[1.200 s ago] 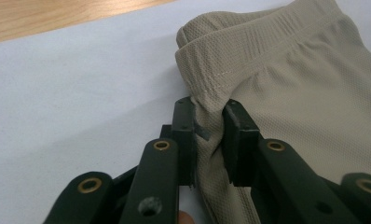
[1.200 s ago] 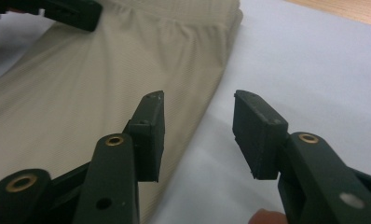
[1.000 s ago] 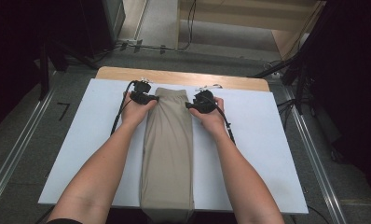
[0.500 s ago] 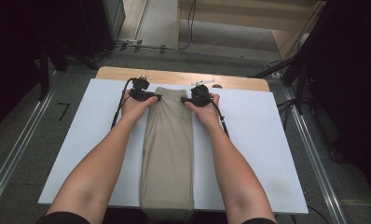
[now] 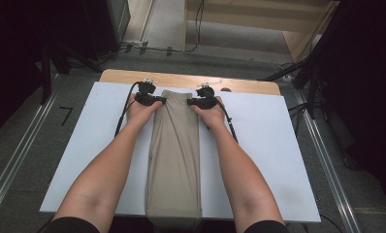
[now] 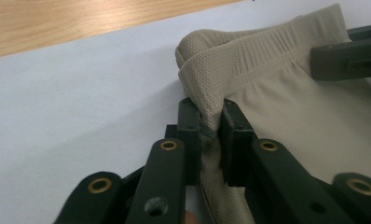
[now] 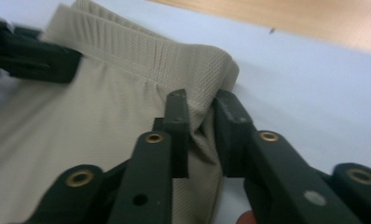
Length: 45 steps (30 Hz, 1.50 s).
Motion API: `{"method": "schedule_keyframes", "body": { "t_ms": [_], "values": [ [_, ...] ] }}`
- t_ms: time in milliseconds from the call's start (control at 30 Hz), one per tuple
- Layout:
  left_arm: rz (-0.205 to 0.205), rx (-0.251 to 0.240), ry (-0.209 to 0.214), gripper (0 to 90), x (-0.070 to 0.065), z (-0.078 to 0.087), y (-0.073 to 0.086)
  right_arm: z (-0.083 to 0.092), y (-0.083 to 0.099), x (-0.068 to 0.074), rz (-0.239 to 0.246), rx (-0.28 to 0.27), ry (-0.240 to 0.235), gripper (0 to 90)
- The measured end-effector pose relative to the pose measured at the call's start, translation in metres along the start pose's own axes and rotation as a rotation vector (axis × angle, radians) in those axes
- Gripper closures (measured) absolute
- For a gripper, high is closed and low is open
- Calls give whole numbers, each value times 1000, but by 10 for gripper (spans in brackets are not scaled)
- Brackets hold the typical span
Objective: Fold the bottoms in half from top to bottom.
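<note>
- Trousers point(image 5: 174, 160), beige and folded lengthwise into a narrow strip, lie down the middle of the white board point(image 5: 278, 160); the waistband point(image 6: 249, 60) sits at the far end near the wooden table edge point(image 5: 249, 86), the legs run back toward the person and hang off the near edge.
- Left gripper point(image 6: 210, 135) has just been closing; its jaws now pinch the fold of cloth at the left corner, just below the waistband seam.
- Right gripper point(image 7: 202, 135) has likewise just closed; its jaws hold a pucker of fabric at the right corner, under the ribbed band.
- Step in hand, as I judge it: securing both waist corners so the top can be lifted and folded toward the legs.
- To do it well: make sure each pinch takes every layer of the fold, not only the top one; keep both hands level and evenly apart so the waistband stays taut and straight; lift together, not one side first; carry the band along the strip's centre line so the edges stack without skew.
</note>
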State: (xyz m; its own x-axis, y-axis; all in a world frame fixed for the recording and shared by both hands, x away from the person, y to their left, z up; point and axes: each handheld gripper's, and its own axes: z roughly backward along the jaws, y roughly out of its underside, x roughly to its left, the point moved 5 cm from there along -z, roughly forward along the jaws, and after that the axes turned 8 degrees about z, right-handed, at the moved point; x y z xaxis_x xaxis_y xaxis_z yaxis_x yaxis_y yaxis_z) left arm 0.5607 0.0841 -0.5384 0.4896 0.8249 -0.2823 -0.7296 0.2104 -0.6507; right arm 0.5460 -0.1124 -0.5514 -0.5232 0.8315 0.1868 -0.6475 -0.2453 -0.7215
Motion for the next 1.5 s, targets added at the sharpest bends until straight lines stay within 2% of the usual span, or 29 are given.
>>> {"method": "schedule_keyframes", "body": {
  "t_ms": [67,133,200,300,433,500,567,633,733,767,833,867,933,1000,1100,1200,1400,1500],
  "values": [
    [34,1,18,839,-1,1,-1,1,1,0,-43,6,-35,825],
    [26,-4,33,850,-3,4,-3,2,1,0,-55,19,-51,862],
    [6,-8,43,858,-6,9,-7,4,1,0,-53,26,-44,873],
    [-14,-31,58,862,-13,20,-19,12,-5,1,-29,-4,-24,878],
    [-13,-108,88,862,-26,35,-45,35,-26,-3,-30,-83,11,880],
    [-39,-152,97,861,-35,44,-58,51,-40,-5,-14,-113,30,879],
    [-63,-183,109,861,-42,53,-65,67,-52,-4,32,-140,58,879],
    [-79,-198,125,860,-47,58,-63,82,-56,-1,46,-167,58,879],
    [-104,-209,165,858,-53,67,-51,96,-48,6,86,-195,55,878],
    [-89,-210,190,857,-53,71,-47,100,-43,9,102,-205,42,877],
    [-87,-218,224,858,-56,80,-37,107,-32,15,110,-230,-23,877],
    [-101,-224,239,858,-58,84,-32,111,-27,19,118,-243,-41,877],
    [-143,-231,249,859,-64,92,-20,119,-17,26,148,-254,-44,877],
    [-157,-250,275,859,-71,103,-9,128,-8,34,166,-263,-48,877],
    [-173,-283,297,859,-80,119,6,142,2,47,185,-291,-57,877],
    [-166,-318,311,859,-87,131,23,156,12,61,211,-315,-66,877],
    [-190,-316,317,859,-100,146,63,177,44,88,271,-324,-64,877],
    [-212,-314,328,858,-108,154,83,186,63,99,284,-327,-80,877]
  ]
}}
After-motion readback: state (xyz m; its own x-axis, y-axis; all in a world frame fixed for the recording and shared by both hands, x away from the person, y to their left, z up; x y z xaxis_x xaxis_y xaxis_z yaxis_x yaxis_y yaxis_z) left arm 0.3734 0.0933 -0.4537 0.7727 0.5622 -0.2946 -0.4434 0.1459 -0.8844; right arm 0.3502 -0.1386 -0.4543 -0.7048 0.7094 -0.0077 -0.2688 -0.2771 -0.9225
